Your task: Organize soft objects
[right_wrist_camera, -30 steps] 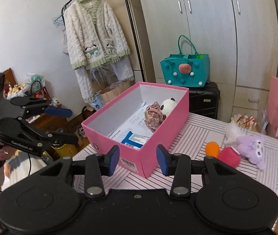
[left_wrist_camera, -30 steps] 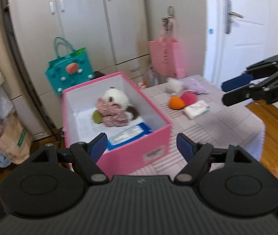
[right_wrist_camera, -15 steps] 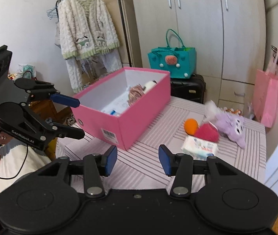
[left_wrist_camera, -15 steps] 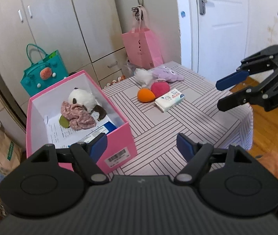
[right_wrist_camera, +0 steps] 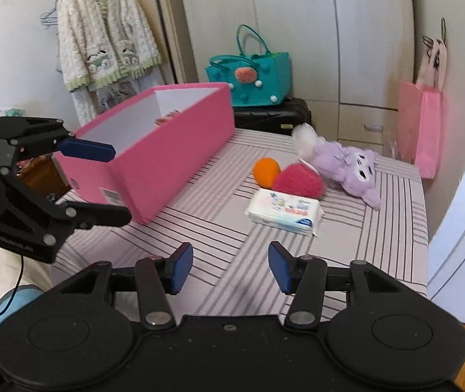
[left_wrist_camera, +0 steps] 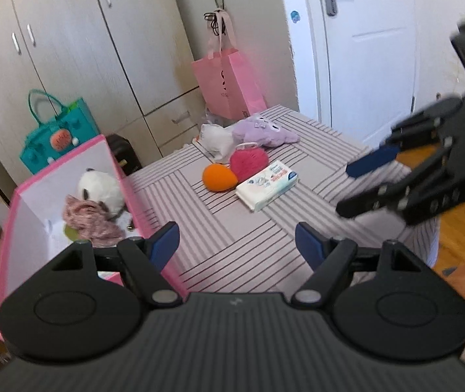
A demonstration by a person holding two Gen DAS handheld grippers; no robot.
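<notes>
Both the left gripper (left_wrist_camera: pixel 237 241) and the right gripper (right_wrist_camera: pixel 230 267), its jaws just widening, are released and empty above the striped desk (right_wrist_camera: pixel 219 228), where the white wipes pack (right_wrist_camera: pixel 283 210) lies beside the open pink cardboard box (right_wrist_camera: pixel 167 160).

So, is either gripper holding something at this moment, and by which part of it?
Nothing is held. The left gripper and the right gripper are both open and empty; the right one's jaws have just been opening.

My right gripper (right_wrist_camera: pixel 230 267), jaws just opening and empty, and left gripper (left_wrist_camera: pixel 236 242) now sit nearer the tissue pack (right_wrist_camera: pixel 283 210).
</notes>
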